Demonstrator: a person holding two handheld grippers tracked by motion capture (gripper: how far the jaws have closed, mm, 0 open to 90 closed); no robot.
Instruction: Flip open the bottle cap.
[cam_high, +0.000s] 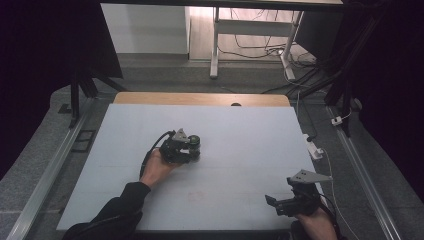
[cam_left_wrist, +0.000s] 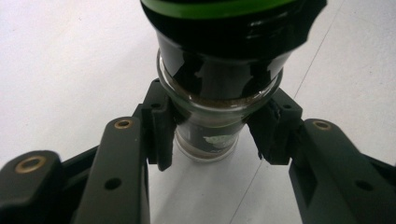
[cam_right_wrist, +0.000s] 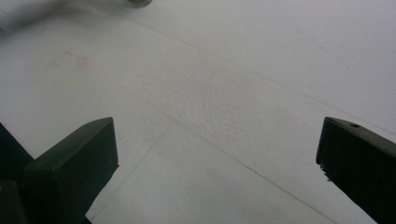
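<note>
The left gripper (cam_high: 192, 148) sits near the middle of the white table (cam_high: 240, 135), held by the person's left hand (cam_high: 156, 167), with a black cable looping from its rear. Its jaws are pressed against a glass jar (cam_left_wrist: 219, 93), one pad on each side of the jar's narrow section below the shoulder.

In the left gripper view, the jar has a green cap (cam_left_wrist: 219, 7) over a dark collar. A band of brownish content is visible through the glass at the shoulder, and a small green-and-white label (cam_left_wrist: 218, 140) shows lower on the body. Whether the jar's base touches the table surface cannot be determined. In the high view the jar appears as a dark round item with a green rim, just ahead of the gripper body.

The right gripper (cam_high: 272, 202) is at the near right corner of the table, well apart from the jar, held by the person's right hand (cam_high: 315, 225). A grey three-cornered plate (cam_high: 307, 176) sits on top of it. In the right gripper view its jaws are spread wide, with bare tabletop between them. Faint seam lines and a pale reddish mark (cam_right_wrist: 70, 60) are visible on that surface.
</note>
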